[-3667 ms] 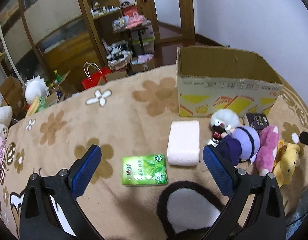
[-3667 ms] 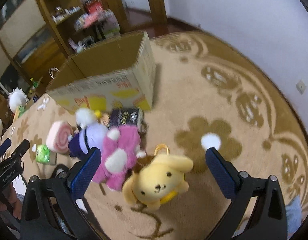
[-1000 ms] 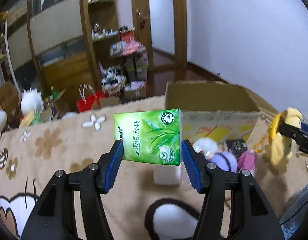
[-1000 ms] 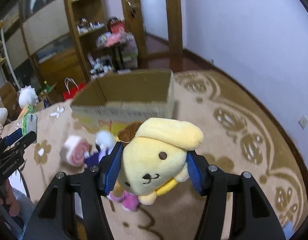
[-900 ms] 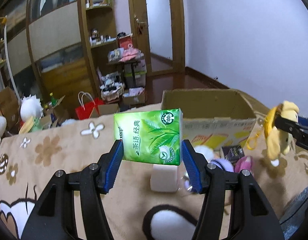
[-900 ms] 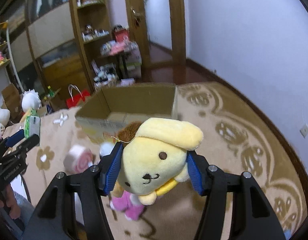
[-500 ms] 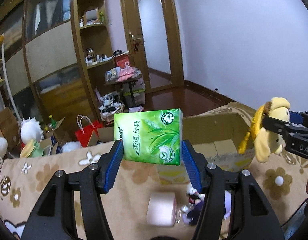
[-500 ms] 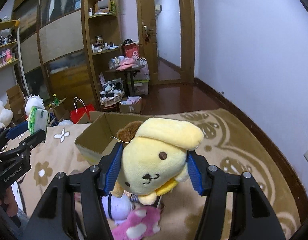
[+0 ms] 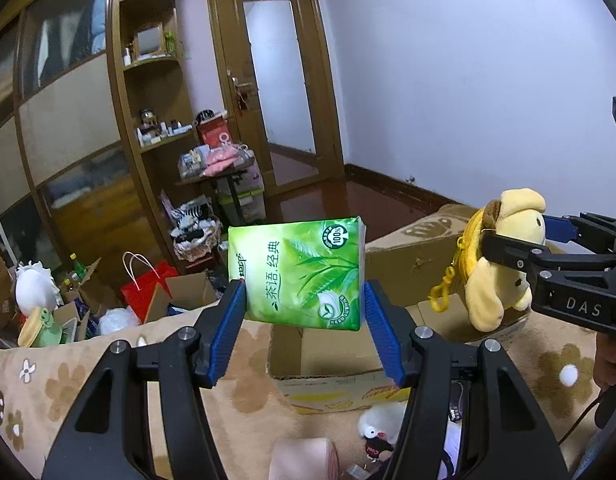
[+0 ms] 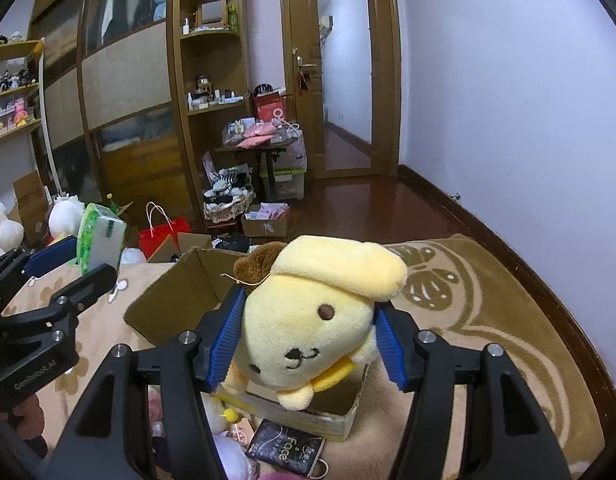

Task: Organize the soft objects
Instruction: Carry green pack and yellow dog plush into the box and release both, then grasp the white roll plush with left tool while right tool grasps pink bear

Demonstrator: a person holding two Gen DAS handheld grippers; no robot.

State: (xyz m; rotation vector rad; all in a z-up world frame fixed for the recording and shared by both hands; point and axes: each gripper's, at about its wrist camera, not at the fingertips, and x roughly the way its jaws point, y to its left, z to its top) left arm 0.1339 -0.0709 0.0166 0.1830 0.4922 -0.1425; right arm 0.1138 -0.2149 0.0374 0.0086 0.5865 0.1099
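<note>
My left gripper (image 9: 304, 312) is shut on a green tissue pack (image 9: 298, 274) and holds it high above the open cardboard box (image 9: 328, 354). My right gripper (image 10: 306, 340) is shut on a yellow dog plush (image 10: 312, 328) and holds it over the same box (image 10: 176, 292). The plush also shows in the left wrist view (image 9: 504, 256), at the right. The tissue pack shows edge-on in the right wrist view (image 10: 102, 238).
On the flowered carpet (image 9: 236, 396) below lie a pink roll cushion (image 9: 304, 458), a white-haired doll (image 9: 378, 426) and a dark packet (image 10: 286, 450). Shelves, a red bag (image 9: 146, 294) and clutter stand beyond the carpet's far edge.
Both grippers have risen further and come over the box, each still holding its object. The floor items have dropped toward the bottom of both views.
</note>
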